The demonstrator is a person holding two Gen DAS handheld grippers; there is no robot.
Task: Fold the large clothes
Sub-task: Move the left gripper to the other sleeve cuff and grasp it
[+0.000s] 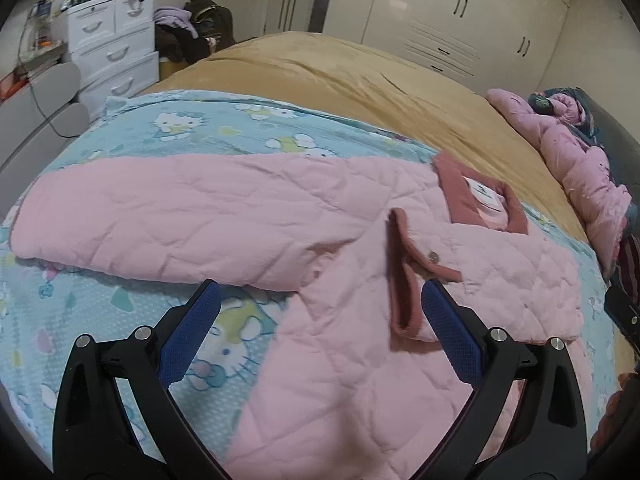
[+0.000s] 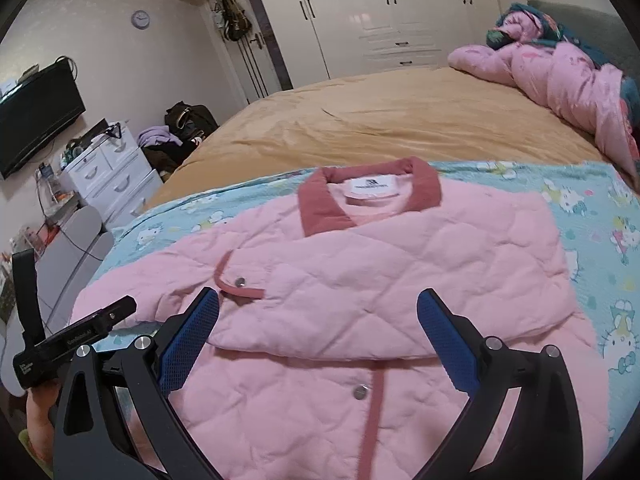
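A pink quilted jacket (image 2: 360, 272) lies flat on a light blue blanket with cartoon cats (image 2: 592, 216), which covers the near part of the bed (image 2: 380, 120). The rest of the bed has a tan cover. The jacket's darker pink collar (image 2: 424, 184) points to the far side, with a white label inside it. One sleeve is folded across the chest, and its cuff with a metal snap (image 2: 240, 281) rests on the front. Another snap (image 2: 361, 391) sits beside the dark pink front strip, lower down.

The right tool (image 2: 318, 320) hangs just above the lower front of the jacket, its blue pads spread wide and holding nothing. The left tool (image 1: 320, 312) is over the jacket's side, near the folded cuff (image 1: 404, 276); it is also spread wide and grips nothing. One of its pads is just beside the cuff, but I cannot tell if they touch.

At the head of the bed a crumpled pink duvet (image 2: 560, 76) is piled. White drawers (image 2: 108, 176) stand beside the bed, a dark television (image 2: 36, 120) hangs on the wall, and white wardrobes (image 2: 380, 12) fill the far wall.
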